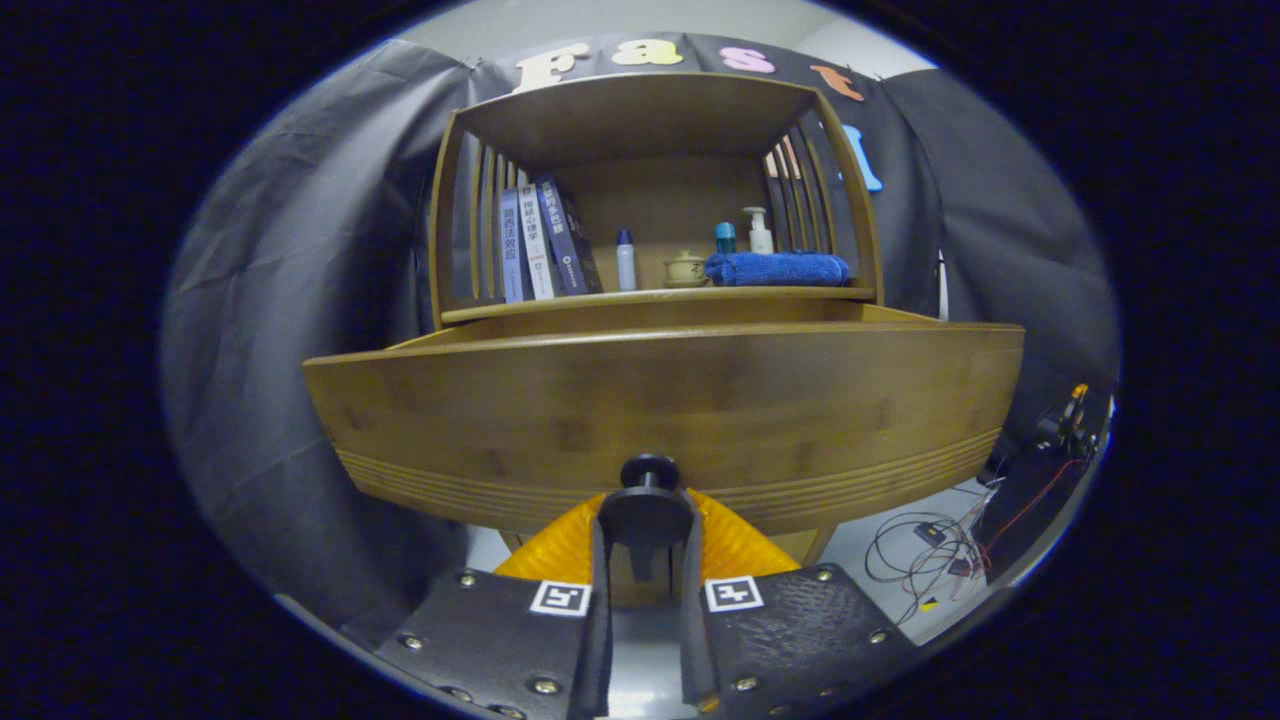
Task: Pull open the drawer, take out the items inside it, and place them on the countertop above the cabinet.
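Note:
The wooden drawer front (660, 410) stands close ahead of me, pulled out from the cabinet, with its side walls running back to the cabinet body. Its dark round knob (649, 472) sits between my fingers, and my gripper (647, 520) is shut on it. The front panel hides what lies inside the drawer. Above the drawer runs the cabinet's countertop (660, 296), under a wooden hutch.
On the countertop stand three books (540, 250), a small white bottle (626, 260), a little lidded pot (685, 268), a folded blue towel (778, 268) and a pump bottle (760, 232). Cables (940, 545) lie on the floor to the right of the cabinet.

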Demonstrator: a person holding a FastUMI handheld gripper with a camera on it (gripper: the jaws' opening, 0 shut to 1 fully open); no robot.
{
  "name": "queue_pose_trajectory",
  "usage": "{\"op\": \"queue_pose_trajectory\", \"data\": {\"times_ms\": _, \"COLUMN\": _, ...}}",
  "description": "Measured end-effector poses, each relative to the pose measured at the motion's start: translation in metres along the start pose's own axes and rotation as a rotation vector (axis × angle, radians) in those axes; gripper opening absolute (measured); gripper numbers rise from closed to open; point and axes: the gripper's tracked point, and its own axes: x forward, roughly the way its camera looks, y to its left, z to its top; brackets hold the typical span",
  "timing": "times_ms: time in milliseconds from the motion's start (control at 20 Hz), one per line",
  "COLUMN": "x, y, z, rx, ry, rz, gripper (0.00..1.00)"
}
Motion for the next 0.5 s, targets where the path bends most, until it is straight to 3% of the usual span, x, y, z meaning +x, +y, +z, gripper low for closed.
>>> {"op": "queue_pose_trajectory", "data": {"times_ms": 50, "x": 0.001, "y": -0.001, "z": 0.002, "rx": -0.018, "ry": -0.006, "rz": -0.009, "gripper": 0.28}}
{"op": "queue_pose_trajectory", "data": {"times_ms": 250, "x": 0.006, "y": 0.018, "z": -0.015, "rx": 0.025, "ry": 0.125, "rz": 0.050, "gripper": 0.65}}
{"op": "queue_pose_trajectory", "data": {"times_ms": 400, "x": 0.002, "y": 0.019, "z": -0.003, "rx": 0.051, "ry": 0.100, "rz": 0.050, "gripper": 0.92}}
{"op": "queue_pose_trajectory", "data": {"times_ms": 500, "x": -0.003, "y": 0.020, "z": 0.005, "rx": 0.053, "ry": 0.094, "rz": 0.036, "gripper": 0.99}}
